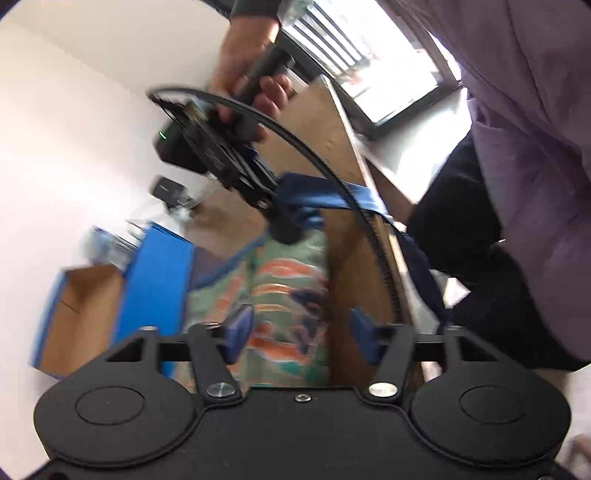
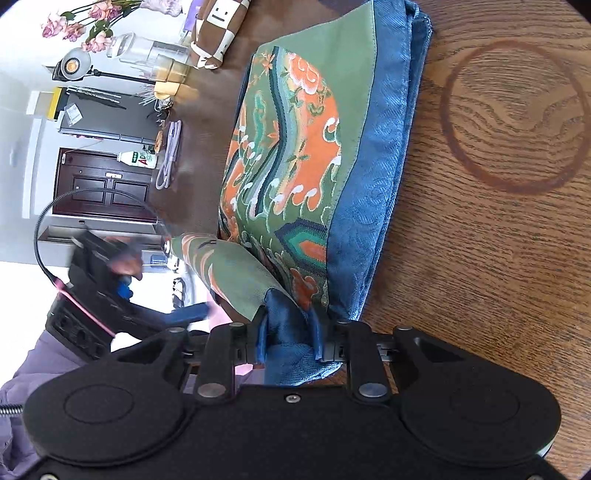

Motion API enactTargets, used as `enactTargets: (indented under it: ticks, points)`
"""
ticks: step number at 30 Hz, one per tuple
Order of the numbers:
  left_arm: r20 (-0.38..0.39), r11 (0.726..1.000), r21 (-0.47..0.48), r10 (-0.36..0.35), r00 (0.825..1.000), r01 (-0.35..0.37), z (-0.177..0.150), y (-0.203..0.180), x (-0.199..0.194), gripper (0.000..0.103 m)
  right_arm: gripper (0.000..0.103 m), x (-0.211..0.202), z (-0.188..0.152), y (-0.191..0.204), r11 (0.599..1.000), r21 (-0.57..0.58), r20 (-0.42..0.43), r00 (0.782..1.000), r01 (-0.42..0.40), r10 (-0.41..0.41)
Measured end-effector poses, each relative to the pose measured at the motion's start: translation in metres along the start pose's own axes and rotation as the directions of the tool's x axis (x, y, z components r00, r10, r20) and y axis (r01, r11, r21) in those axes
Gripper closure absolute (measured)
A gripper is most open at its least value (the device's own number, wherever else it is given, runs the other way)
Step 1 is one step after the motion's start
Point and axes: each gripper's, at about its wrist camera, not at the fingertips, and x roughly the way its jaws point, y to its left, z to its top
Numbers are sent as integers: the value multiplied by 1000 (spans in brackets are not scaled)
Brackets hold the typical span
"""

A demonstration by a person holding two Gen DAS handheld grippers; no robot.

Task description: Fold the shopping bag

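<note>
The shopping bag (image 2: 306, 162) is green and orange patterned cloth with blue trim, lying partly folded on the wooden table (image 2: 480, 258). My right gripper (image 2: 288, 341) is shut on the bag's blue strap at its near end. In the left wrist view the bag (image 1: 288, 295) lies ahead, blurred. My left gripper (image 1: 301, 332) is open, its blue fingers (image 1: 238, 328) apart above the bag and holding nothing. The right gripper (image 1: 284, 221) shows there too, clamped on the blue strap (image 1: 321, 195).
A dark ring stain (image 2: 513, 114) marks the table right of the bag. At the far side stand a checkered pouch (image 2: 218, 29), a glass jug (image 2: 147, 51), a bottle (image 2: 140, 158) and flowers (image 2: 85, 26). A blue box (image 1: 155, 288) stands left.
</note>
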Motion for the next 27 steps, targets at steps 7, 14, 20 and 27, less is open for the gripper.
enactTargets:
  ticks: [7,14,20,27]
  points:
    - [-28,988,-101,-122,992,118,-11,26,16,51,82,11,7,-6,999,26,12,1000,-20,20]
    - [27,913,-341,-230,973,225,-29,54,26,51,72,-7,1,-13,1000,-15,73,997,-17,18]
    - [63,855,-433,-289,955,287,-38,68,32,50,64,-42,-57,71,716,-513,440,861,473,-254]
    - [104,781,-502,-373,922,372,-45,86,39,51,53,69,-146,95,-205,-722,689,659,660,-302]
